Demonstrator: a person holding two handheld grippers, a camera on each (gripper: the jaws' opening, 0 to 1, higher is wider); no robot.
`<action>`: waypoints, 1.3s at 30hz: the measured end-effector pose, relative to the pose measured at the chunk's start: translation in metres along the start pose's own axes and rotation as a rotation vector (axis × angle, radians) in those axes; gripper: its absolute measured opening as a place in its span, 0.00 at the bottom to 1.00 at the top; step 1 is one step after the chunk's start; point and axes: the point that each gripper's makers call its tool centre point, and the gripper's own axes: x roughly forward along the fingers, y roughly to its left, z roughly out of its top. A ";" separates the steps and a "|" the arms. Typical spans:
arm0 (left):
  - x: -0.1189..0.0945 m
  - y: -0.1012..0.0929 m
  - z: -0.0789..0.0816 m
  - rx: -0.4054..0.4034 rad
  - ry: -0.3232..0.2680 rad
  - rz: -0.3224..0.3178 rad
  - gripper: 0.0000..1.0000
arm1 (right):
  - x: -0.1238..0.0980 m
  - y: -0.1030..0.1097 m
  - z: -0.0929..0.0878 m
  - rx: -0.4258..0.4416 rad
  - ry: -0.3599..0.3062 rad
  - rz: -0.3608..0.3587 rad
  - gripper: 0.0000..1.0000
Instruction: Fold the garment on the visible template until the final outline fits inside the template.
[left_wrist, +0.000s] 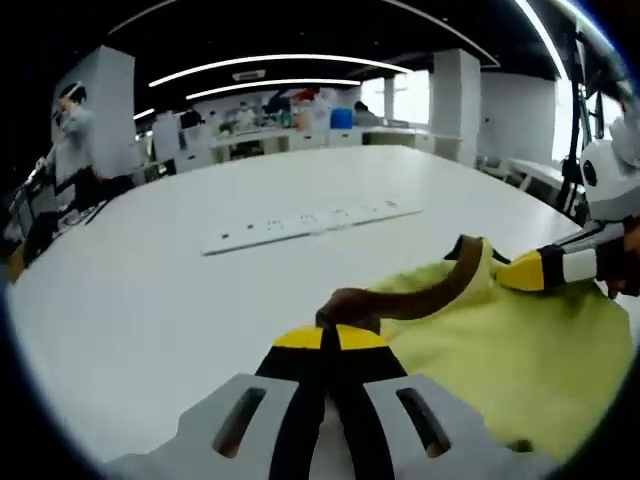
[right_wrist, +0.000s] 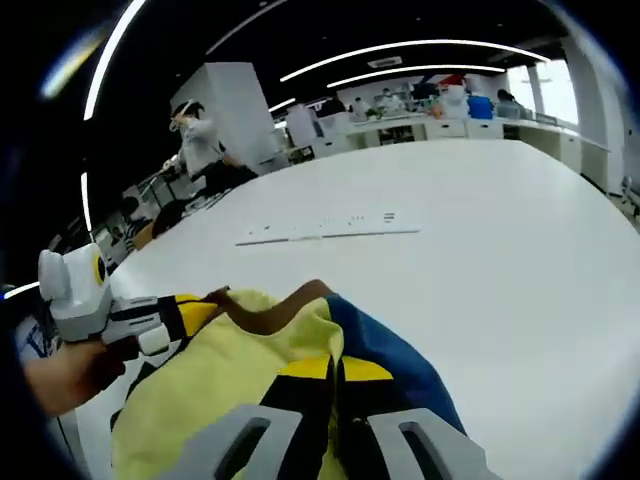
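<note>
While both of my grippers are pinched onto the neckline, I judge the step in hand to be carrying this edge of the garment (left_wrist: 520, 350) over for a fold. My left gripper (left_wrist: 331, 343) has its jaws closed together on the brown collar (left_wrist: 400, 298), and my right gripper (right_wrist: 335, 372) has its jaws closed on the yellow fabric just beside that collar (right_wrist: 275, 308). The yellow shirt lies bunched on the white table (left_wrist: 150, 300), close under both cameras, with a blue part (right_wrist: 400, 370) showing by the right jaws.

To do this well, I would keep the two grips level and apart enough to hold the edge taut, move both hands at the same pace, and lay the edge down flat before letting go, so no slack ripples under the fold. I cannot make out any template outline under the cloth from here, so I would check the edges against it before trusting the fold.

By count: one garment, one collar, two grippers, one long white power strip (left_wrist: 310, 222) well beyond the shirt, and one person (right_wrist: 200, 140) standing at the far side of the room, possibly more at the distant benches.
</note>
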 end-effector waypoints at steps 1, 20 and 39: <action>0.000 0.000 0.000 0.002 0.002 0.000 0.00 | 0.001 0.001 -0.001 -0.004 0.007 0.006 0.00; -0.039 0.004 0.030 0.065 -0.103 -0.056 0.39 | -0.044 0.007 0.038 -0.161 -0.057 0.110 0.39; -0.117 0.002 0.016 0.126 -0.109 -0.171 0.52 | -0.107 -0.030 0.014 -0.188 0.016 0.137 0.46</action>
